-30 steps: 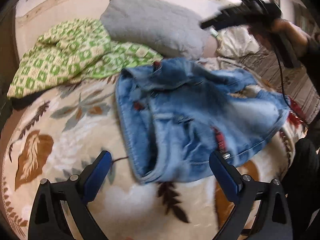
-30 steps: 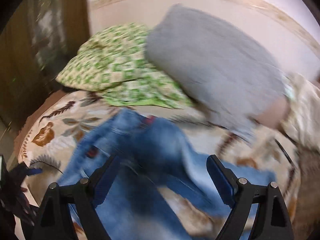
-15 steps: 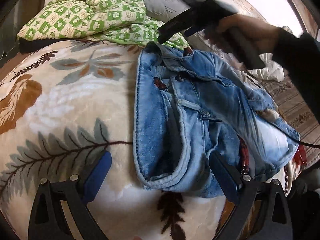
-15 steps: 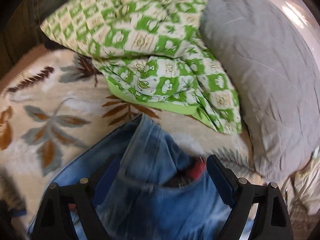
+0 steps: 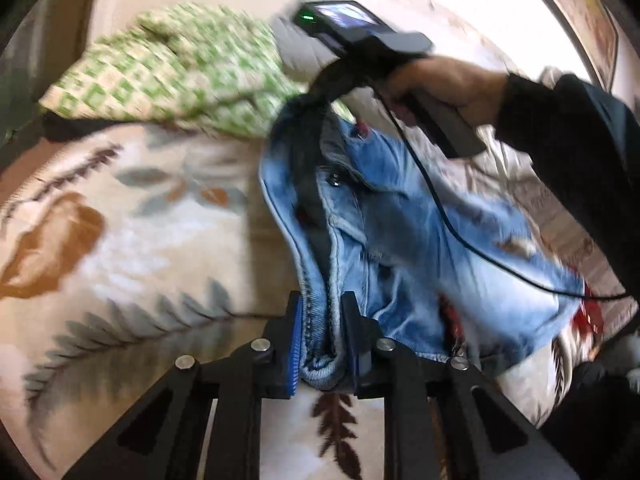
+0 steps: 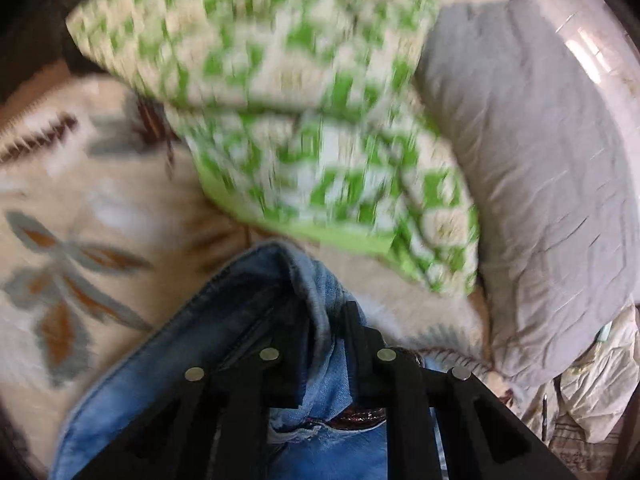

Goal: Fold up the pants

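Denim pants (image 5: 400, 220): crumpled on leaf-print blanket (image 5: 120, 240), unfolded. My left gripper (image 5: 320, 332), jaws just closed, clamps near hem at 6 o'clock; right gripper (image 6: 324, 320) likewise clamps waistband. Folding barely begun.

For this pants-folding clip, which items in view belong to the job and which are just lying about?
Job: crumpled blue denim pants; left tool and right tool, each shut on them.

Lying about: green-and-white patterned cloth; grey pillow; leaf-print blanket underneath.

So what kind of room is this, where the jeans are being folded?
Most likely a bedroom: the jeans lie on a bed covered by a leaf-patterned plush blanket, with a grey pillow and a green checked quilt at its head.
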`<action>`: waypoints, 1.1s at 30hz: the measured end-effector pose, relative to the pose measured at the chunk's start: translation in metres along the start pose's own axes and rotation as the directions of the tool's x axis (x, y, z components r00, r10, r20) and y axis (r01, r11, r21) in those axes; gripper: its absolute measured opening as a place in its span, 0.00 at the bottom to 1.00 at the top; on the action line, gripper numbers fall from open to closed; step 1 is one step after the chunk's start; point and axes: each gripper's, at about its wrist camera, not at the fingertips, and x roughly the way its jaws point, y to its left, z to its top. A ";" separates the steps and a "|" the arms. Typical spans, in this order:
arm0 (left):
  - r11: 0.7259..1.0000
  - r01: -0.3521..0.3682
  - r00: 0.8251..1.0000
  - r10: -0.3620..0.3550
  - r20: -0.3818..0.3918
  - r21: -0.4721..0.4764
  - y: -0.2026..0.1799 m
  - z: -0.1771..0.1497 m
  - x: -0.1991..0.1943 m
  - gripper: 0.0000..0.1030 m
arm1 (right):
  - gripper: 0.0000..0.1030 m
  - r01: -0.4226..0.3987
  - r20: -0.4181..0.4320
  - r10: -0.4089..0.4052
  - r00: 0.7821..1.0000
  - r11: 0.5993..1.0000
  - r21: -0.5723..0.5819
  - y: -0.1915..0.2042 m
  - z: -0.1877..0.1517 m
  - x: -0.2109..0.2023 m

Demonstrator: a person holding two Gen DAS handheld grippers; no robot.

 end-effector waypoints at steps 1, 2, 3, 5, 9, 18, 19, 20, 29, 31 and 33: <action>1.000 -0.007 1.000 0.007 0.022 -0.013 0.004 0.002 -0.007 0.16 | 0.15 -0.002 0.027 0.002 1.000 1.000 0.008 -0.002 0.007 -0.013; 0.999 -0.014 0.999 0.016 0.052 -0.042 0.014 0.006 -0.019 0.15 | 0.15 -0.010 0.048 0.009 0.999 1.000 0.016 0.000 0.015 -0.023; 0.998 -0.006 0.998 0.010 0.069 -0.062 0.021 0.008 -0.027 0.15 | 0.15 -0.020 0.074 0.018 0.997 0.999 0.027 0.000 0.022 -0.034; 0.996 -0.015 0.993 0.025 0.118 -0.087 0.034 0.012 -0.046 0.15 | 0.15 -0.032 0.124 0.027 0.992 0.999 0.037 0.007 0.038 -0.051; 0.993 -0.075 0.981 0.090 0.169 -0.094 0.057 0.015 -0.072 0.14 | 0.15 -0.076 0.205 0.066 0.977 0.996 0.039 0.037 0.069 -0.079; 0.967 -0.208 0.974 0.218 0.055 -0.148 0.126 -0.010 -0.066 0.15 | 0.15 -0.093 0.180 0.089 0.980 0.996 0.009 0.141 0.110 -0.046; 0.965 -0.219 0.974 0.225 0.033 -0.145 0.128 -0.014 -0.059 0.15 | 0.15 -0.091 0.165 0.087 0.982 0.996 0.015 0.146 0.109 -0.039; 0.962 -0.238 0.971 0.240 -0.001 -0.133 0.129 -0.018 -0.050 0.15 | 0.15 -0.092 0.144 0.087 0.986 0.995 0.026 0.152 0.108 -0.028; 0.949 -0.288 0.957 0.290 -0.003 -0.128 0.133 -0.020 -0.062 0.96 | 0.85 -0.094 0.148 0.079 0.986 0.991 0.099 0.121 0.086 -0.030; 0.944 -0.300 0.951 0.306 0.029 -0.134 0.128 -0.009 -0.078 0.97 | 0.86 -0.091 0.204 0.061 0.977 0.986 0.143 0.095 0.077 -0.056; 0.934 -0.337 0.937 0.345 0.050 -0.118 0.120 0.001 -0.088 0.98 | 0.86 -0.138 0.221 0.096 0.971 0.974 0.181 0.068 0.067 -0.077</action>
